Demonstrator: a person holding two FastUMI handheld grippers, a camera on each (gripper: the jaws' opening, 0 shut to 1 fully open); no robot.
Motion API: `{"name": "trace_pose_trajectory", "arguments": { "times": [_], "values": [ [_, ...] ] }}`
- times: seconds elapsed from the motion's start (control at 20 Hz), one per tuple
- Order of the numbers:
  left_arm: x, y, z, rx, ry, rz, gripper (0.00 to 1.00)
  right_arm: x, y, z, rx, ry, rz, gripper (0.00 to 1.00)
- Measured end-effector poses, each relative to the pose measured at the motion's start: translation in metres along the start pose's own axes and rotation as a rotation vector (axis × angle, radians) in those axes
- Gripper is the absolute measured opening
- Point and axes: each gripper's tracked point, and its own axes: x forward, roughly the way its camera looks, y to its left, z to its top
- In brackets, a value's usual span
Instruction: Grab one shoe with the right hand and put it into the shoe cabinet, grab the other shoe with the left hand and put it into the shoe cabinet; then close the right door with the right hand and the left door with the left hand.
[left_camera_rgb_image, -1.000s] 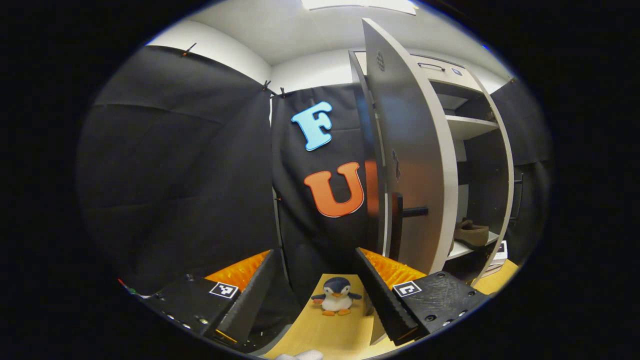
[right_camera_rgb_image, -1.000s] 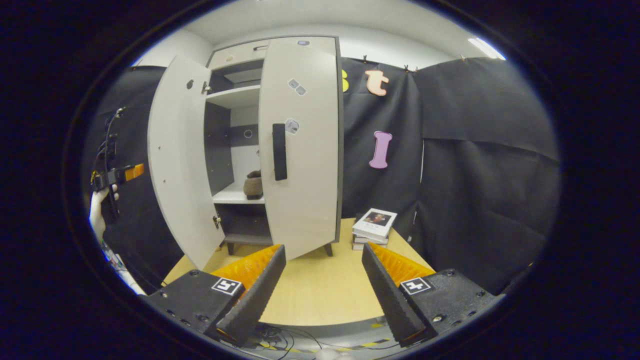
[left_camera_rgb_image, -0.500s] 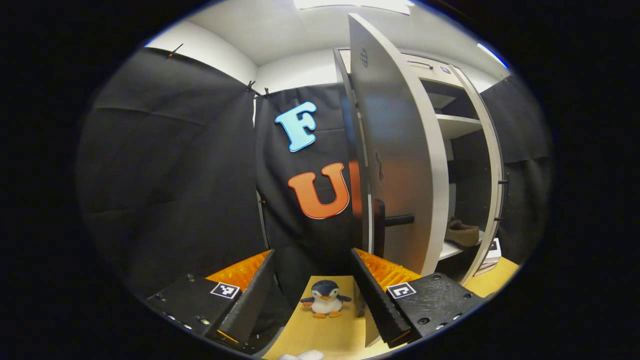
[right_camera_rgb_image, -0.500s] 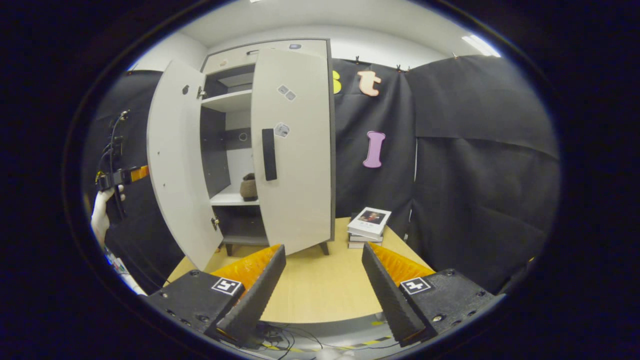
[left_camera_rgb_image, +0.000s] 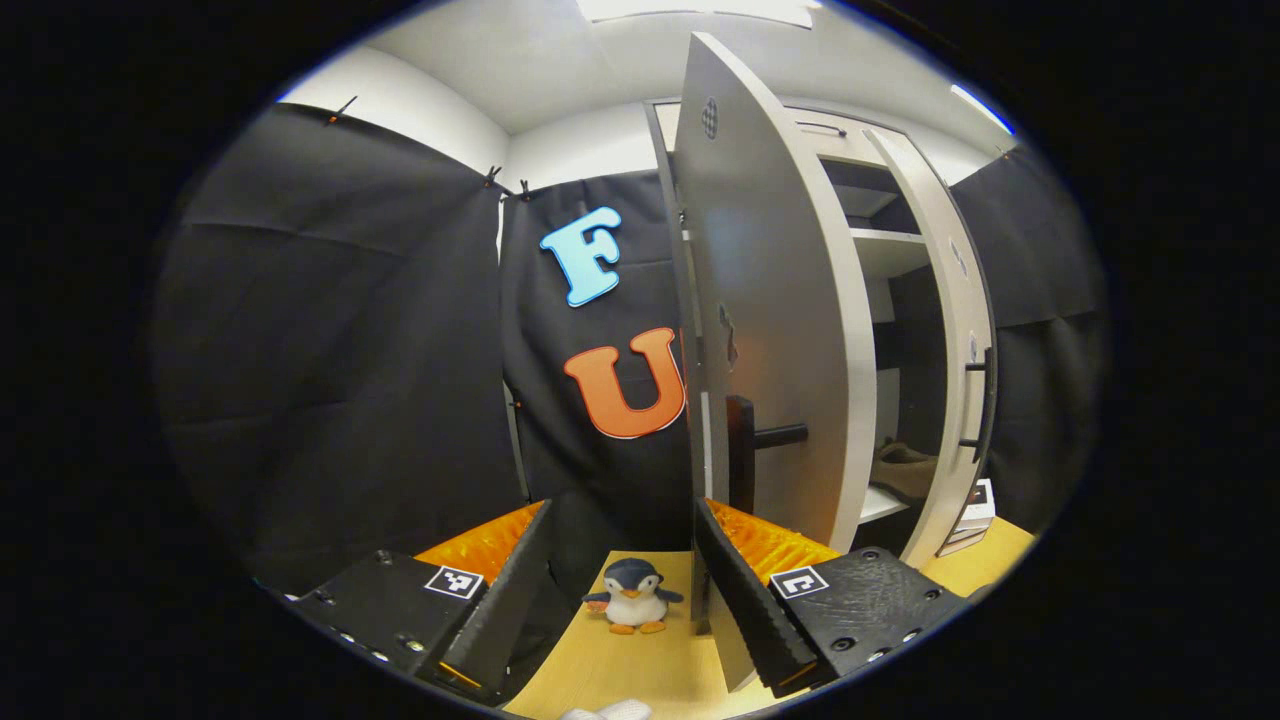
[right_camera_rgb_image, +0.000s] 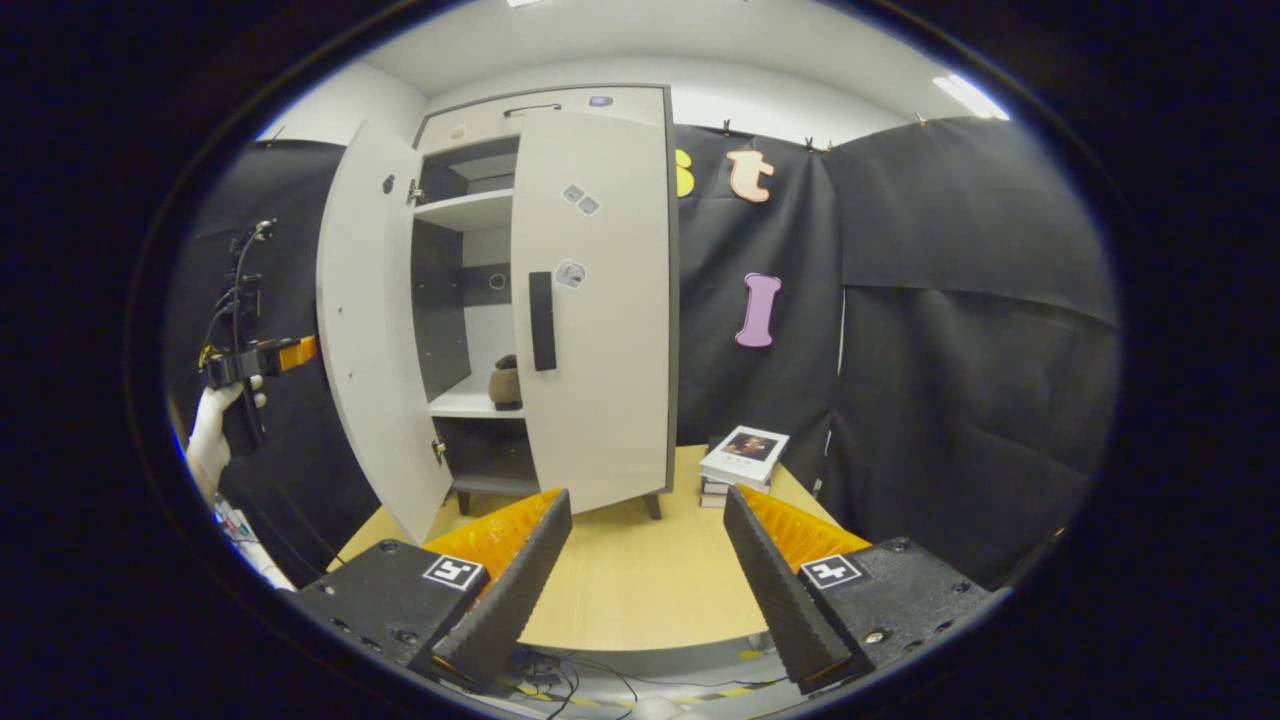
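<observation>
The white shoe cabinet (right_camera_rgb_image: 540, 110) stands on the wooden table (right_camera_rgb_image: 640, 590). Its left door (right_camera_rgb_image: 375, 330) is half open; its right door (right_camera_rgb_image: 600, 300) is almost shut. A brown shoe (right_camera_rgb_image: 505, 382) rests on the lower shelf, partly hidden by the right door. In the left gripper view that shoe (left_camera_rgb_image: 905, 470) shows through the gap between the left door (left_camera_rgb_image: 770, 330) and right door (left_camera_rgb_image: 950, 350). My left gripper (left_camera_rgb_image: 621, 505) is open, its right finger at the left door's outer face below the dark handle (left_camera_rgb_image: 765, 438). A gloved hand holds the left gripper (right_camera_rgb_image: 255, 360) beside that door. My right gripper (right_camera_rgb_image: 648, 495) is open over the table, well back from the cabinet.
A toy penguin (left_camera_rgb_image: 632, 597) sits on the table (left_camera_rgb_image: 640, 670) between my left gripper's fingers, farther off. A short stack of books (right_camera_rgb_image: 745, 455) lies right of the cabinet. Cables hang behind the gloved hand (right_camera_rgb_image: 215, 435). Black cloth walls close in the booth.
The left gripper has moved in against the left door, which has swung a little toward shut. The right gripper stays open and has hardly moved.
</observation>
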Motion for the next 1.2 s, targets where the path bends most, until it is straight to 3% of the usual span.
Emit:
{"name": "trace_pose_trajectory", "arguments": {
  "times": [0.3,0.35,0.4,0.55,0.65,0.7,0.75,1.05,1.1,1.2],
  "values": [
    [0.0,-0.054,0.004,-0.046,-0.003,-0.075,0.89,-0.001,-0.014,-0.003,0.011,0.012,-0.002,1.0],
    [0.002,-0.062,0.005,-0.04,-0.002,-0.085,0.99,-0.001,-0.016,-0.002,0.011,0.01,-0.003,1.0],
    [0.005,-0.074,0.007,-0.034,-0.002,-0.099,0.89,-0.001,-0.018,0.0,0.01,0.006,-0.004,1.0],
    [0.01,-0.105,0.013,-0.031,0.001,-0.13,0.89,-0.001,-0.021,0.005,0.008,-0.009,0.004,1.0],
    [0.01,-0.115,0.014,-0.027,0.001,-0.125,0.97,-0.004,-0.02,0.01,0.014,-0.019,0.01,1.0],
    [0.008,-0.117,0.016,-0.031,0.001,-0.128,0.89,-0.005,-0.02,0.011,0.017,-0.025,0.009,1.0],
    [0.003,-0.117,0.017,-0.037,0.006,-0.126,0.96,-0.006,-0.02,0.016,0.021,-0.033,0.009,1.0],
    [-0.062,-0.106,0.014,-0.055,0.028,-0.133,0.96,-0.017,-0.009,0.043,0.036,-0.105,0.015,1.0],
    [-0.078,-0.105,0.016,-0.059,0.021,-0.14,1.0,-0.018,-0.007,0.046,0.036,-0.114,0.017,1.0],
    [-0.107,-0.101,0.018,-0.054,0.012,-0.143,0.96,-0.021,-0.001,0.053,0.038,-0.135,0.022,1.0]
  ]
}}
